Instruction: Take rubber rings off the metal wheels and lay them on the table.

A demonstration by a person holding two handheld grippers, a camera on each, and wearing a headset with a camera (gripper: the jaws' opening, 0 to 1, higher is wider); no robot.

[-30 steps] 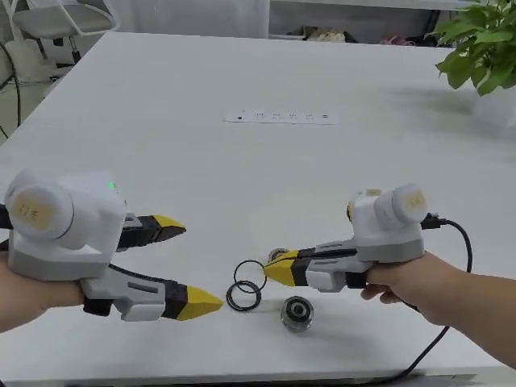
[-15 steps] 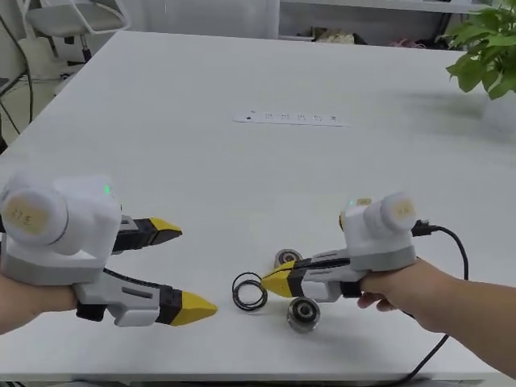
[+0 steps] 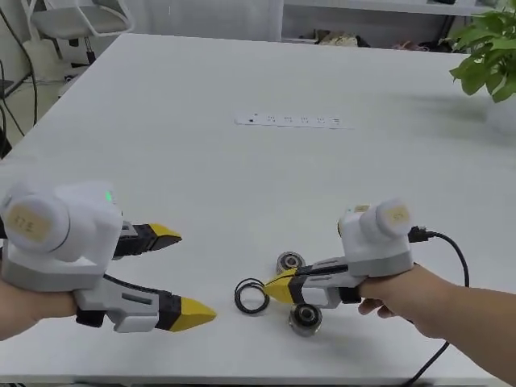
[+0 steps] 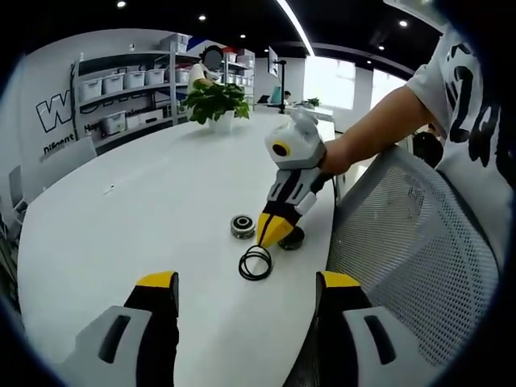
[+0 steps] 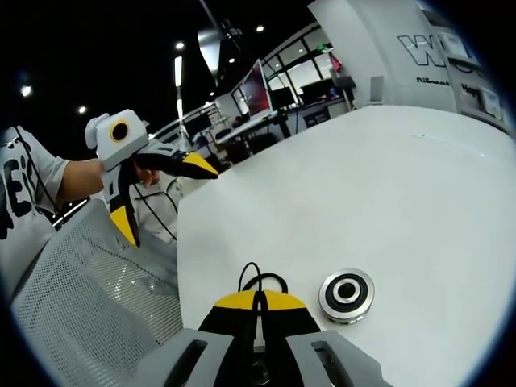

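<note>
Two black rubber rings [image 3: 251, 296] lie overlapping on the white table [image 3: 242, 177] near its front edge. One metal wheel [image 3: 289, 262] sits just behind my right gripper [image 3: 274, 287], and a second wheel [image 3: 305, 318] sits in front of it, partly hidden. The right gripper is shut, its yellow tips next to the rings and empty. My left gripper [image 3: 181, 274] hovers wide open to the left of the rings. The left gripper view shows the rings [image 4: 255, 262], a wheel [image 4: 243, 226] and the right gripper [image 4: 272, 234]. The right gripper view shows a wheel [image 5: 347, 295] and the rings [image 5: 260, 280].
A white power strip [image 3: 294, 121] lies at mid-table. A green plant [image 3: 488, 48] stands at the far right. The right gripper's black cable [image 3: 443, 239] trails over the front edge. A mesh chair [image 4: 411, 242] stands close to the table.
My right gripper has drawn back a little toward the front edge, uncovering the far wheel. Rings and left gripper stay where they were; the head camera shifted.
</note>
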